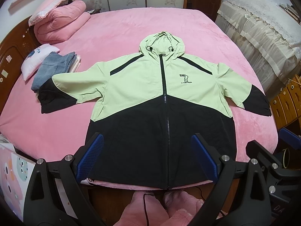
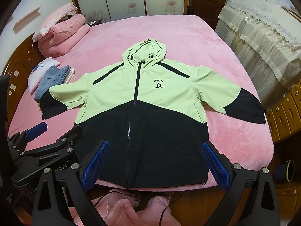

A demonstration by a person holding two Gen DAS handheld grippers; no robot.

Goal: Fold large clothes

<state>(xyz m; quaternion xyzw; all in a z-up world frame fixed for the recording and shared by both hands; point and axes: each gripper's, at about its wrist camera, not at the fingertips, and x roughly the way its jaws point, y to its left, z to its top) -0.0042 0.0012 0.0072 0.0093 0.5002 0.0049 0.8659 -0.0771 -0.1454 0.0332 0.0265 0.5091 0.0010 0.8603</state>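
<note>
A light green and black hooded jacket [image 1: 150, 86] lies flat and zipped on the pink bed, front up, hood at the far end, both sleeves spread out sideways. It also shows in the right wrist view [image 2: 143, 101]. My left gripper [image 1: 147, 141] is open and empty, held above the jacket's black hem at the near bed edge. My right gripper [image 2: 155, 147] is open and empty, also above the hem. The left gripper shows in the right wrist view [image 2: 56, 130] at the left, the right gripper at the right edge of the left wrist view [image 1: 270, 141].
A folded stack with blue jeans [image 1: 54, 67] and a small white pillow [image 1: 35, 60] lie by the jacket's left sleeve. A folded pink quilt [image 1: 60, 24] sits at the far left corner. A lace-covered cabinet [image 1: 263, 37] and wooden drawers [image 1: 287, 101] stand right of the bed.
</note>
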